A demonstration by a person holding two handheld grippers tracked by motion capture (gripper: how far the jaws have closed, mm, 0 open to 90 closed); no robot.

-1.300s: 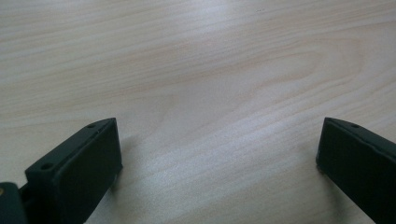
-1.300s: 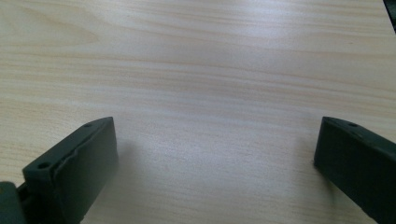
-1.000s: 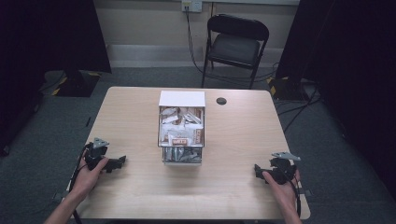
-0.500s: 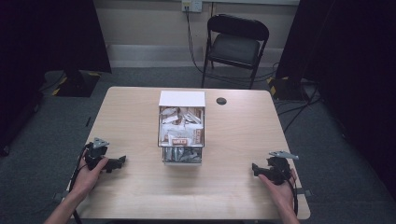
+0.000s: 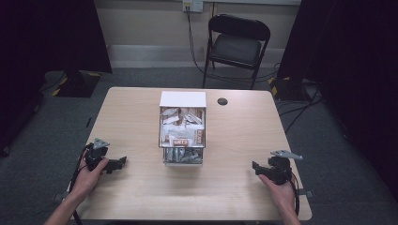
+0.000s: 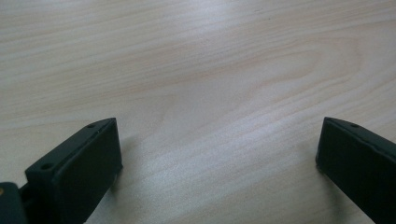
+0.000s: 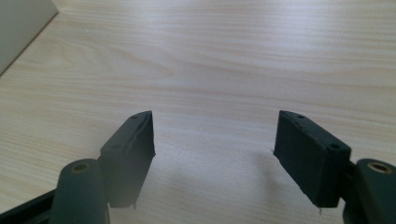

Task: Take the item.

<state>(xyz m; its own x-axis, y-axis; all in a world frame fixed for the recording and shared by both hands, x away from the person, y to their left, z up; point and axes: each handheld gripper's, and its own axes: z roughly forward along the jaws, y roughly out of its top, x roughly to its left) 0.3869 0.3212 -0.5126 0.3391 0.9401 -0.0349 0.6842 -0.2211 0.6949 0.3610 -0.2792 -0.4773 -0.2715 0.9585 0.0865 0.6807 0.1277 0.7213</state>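
Observation:
A clear box [image 5: 182, 136] with a white lid stands at the middle of the table, filled with small packets on two levels. My left gripper [image 5: 118, 164] rests low on the wood to the box's left, held by a hand, jaws pointing right. In the left gripper view, my left gripper [image 6: 217, 154] is open over bare wood. My right gripper [image 5: 256, 167] sits near the front right of the table, jaws pointing left toward the box. The right gripper view shows my right gripper [image 7: 212, 140] open, with only wood grain between the jaws.
A small black round disc [image 5: 222, 101] lies on the table behind the box to its right. A black folding chair [image 5: 237, 47] stands beyond the far edge. Table edge and grey floor [image 7: 18, 28] show in the right gripper view's top left corner.
The right gripper has slid a little to the left, toward the box. The left gripper and the box have stayed where they were.

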